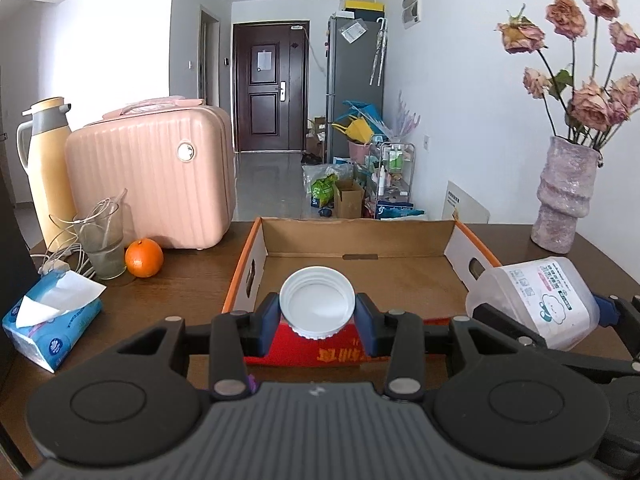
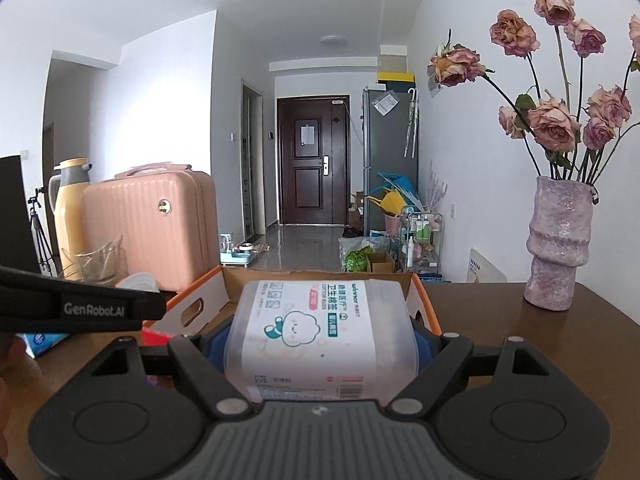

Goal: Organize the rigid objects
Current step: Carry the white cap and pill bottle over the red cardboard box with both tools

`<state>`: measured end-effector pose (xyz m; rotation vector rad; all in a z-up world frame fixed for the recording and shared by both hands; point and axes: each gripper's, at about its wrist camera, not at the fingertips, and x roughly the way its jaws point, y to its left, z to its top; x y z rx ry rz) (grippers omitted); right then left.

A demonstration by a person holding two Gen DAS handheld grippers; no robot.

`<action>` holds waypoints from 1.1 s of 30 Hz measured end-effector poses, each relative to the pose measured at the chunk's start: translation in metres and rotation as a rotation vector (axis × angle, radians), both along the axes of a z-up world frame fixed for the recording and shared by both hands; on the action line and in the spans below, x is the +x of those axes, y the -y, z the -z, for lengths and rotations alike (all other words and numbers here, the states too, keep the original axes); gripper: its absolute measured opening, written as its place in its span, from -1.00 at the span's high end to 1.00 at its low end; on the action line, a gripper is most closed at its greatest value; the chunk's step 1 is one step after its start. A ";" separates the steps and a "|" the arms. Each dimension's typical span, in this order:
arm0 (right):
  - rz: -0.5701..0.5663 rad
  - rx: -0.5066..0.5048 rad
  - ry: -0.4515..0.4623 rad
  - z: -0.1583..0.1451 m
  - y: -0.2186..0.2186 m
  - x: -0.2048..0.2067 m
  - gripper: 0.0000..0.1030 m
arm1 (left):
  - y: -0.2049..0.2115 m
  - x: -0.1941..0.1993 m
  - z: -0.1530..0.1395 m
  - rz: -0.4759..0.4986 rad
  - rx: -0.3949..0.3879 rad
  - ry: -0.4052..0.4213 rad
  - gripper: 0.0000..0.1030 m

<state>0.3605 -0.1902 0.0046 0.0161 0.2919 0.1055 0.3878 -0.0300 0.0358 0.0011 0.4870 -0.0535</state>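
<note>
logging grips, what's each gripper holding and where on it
Left gripper pinches the white lid by its rim; right gripper clamps the cotton swab box across its sides.

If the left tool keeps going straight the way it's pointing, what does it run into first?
Probably the cardboard box: the left tool, clamping a white lid, points slightly downward over the box's near wall, so its floor or far wall comes first. Depth is hard to judge.

L gripper (image 1: 317,316) clamps white lid (image 1: 317,307), open side to cam, above near edge of cardboard box (image 1: 360,240). R of box: clear cotton-bud tub (image 1: 532,304) held in R gripper (image 1: 608,312). L of box: orange (image 1: 144,258), glass cup (image 1: 102,240), tissue pack (image 1: 48,320), pink case (image 1: 152,180). Vase (image 1: 564,196) far R of box.
</note>
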 end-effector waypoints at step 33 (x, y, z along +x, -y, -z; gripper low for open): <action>0.022 0.022 -0.159 -0.007 0.009 0.130 -0.59 | -0.006 0.117 0.006 -0.062 0.022 -0.055 0.20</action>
